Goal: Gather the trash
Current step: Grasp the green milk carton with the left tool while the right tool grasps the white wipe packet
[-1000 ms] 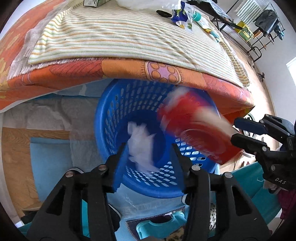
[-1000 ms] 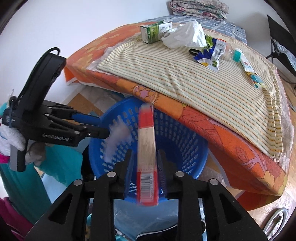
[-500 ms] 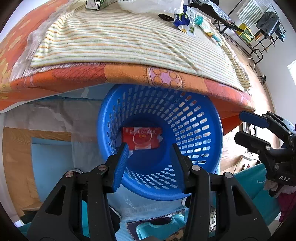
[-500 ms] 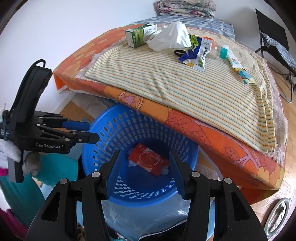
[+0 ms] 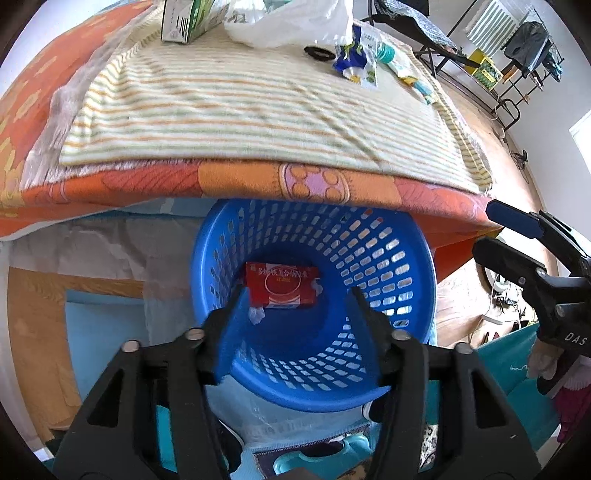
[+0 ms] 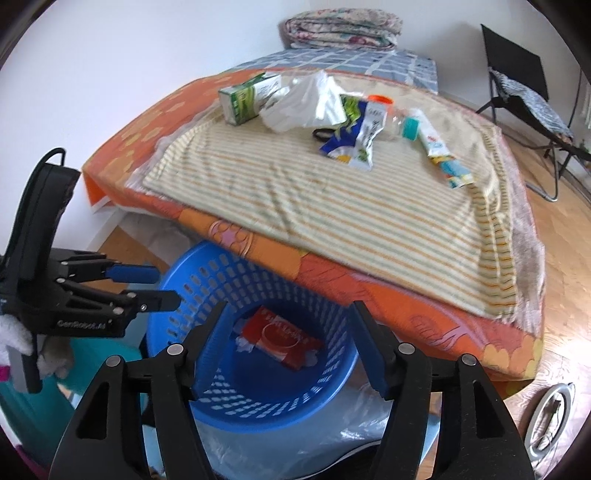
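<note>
A blue basket [image 5: 402, 258] [image 6: 192, 280] stands on the floor against the bed's edge. A red packet [image 5: 282, 284] [image 6: 282, 338] lies flat on its bottom, with bits of white tissue [image 5: 256, 315] beside it. My left gripper [image 5: 297, 291] [image 6: 147, 286] is open and empty above the basket's near rim. My right gripper [image 6: 288, 310] [image 5: 495, 234] is open and empty above the basket. On the striped blanket [image 6: 332, 199] lie a green carton [image 6: 245, 98], a white plastic bag [image 6: 304, 101], a blue-yellow wrapper [image 6: 354, 142], a bottle [image 6: 391, 122] and a tube [image 6: 443, 155].
The bed with its orange sheet [image 6: 369, 284] overhangs the basket's far rim. A folded quilt [image 6: 343, 31] lies at the bed's head. A black chair [image 6: 517, 85] stands at the right on the wooden floor [image 6: 569, 288]. A clear plastic bag [image 5: 266, 421] lies under the basket.
The red packet and the white tissue dropped out of my grippers into the basket. Both grippers have opened and risen a little, tilting toward the bed.
</note>
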Available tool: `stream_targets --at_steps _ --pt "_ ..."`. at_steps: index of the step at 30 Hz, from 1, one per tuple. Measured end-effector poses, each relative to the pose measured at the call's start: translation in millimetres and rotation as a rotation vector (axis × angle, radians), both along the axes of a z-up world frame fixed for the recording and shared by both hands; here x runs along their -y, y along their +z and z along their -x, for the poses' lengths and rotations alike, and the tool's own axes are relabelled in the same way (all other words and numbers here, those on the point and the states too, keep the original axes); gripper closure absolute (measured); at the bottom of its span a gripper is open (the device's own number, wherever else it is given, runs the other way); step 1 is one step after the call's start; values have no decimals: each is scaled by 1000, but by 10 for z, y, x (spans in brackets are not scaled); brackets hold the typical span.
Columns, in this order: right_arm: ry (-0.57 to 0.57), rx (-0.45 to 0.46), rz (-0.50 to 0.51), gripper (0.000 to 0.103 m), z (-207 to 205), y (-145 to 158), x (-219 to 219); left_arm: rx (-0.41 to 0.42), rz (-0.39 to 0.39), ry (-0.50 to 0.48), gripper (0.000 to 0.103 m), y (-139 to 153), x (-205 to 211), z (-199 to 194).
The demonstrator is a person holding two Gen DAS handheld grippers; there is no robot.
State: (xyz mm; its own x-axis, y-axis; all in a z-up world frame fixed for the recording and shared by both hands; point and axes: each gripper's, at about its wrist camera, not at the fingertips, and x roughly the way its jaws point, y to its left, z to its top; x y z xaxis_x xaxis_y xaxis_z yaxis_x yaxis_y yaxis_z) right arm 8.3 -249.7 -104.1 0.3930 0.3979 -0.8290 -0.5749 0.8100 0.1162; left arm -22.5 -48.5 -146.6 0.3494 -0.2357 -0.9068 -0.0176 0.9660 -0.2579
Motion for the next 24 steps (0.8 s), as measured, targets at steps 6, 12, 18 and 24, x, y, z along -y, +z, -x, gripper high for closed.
stream_targets --at_steps 6,12,18,24 --pt "-35 42 6 33 -70 96 3 16 -10 0 45 81 -9 -84" --pt "-52 71 14 33 -176 178 -15 44 -17 14 45 230 -90 -265" --pt "-60 99 12 33 -329 276 -53 98 -26 41 45 478 -236 -520" --pt "-75 156 18 33 -586 413 -35 166 -51 93 44 727 -485 -855"
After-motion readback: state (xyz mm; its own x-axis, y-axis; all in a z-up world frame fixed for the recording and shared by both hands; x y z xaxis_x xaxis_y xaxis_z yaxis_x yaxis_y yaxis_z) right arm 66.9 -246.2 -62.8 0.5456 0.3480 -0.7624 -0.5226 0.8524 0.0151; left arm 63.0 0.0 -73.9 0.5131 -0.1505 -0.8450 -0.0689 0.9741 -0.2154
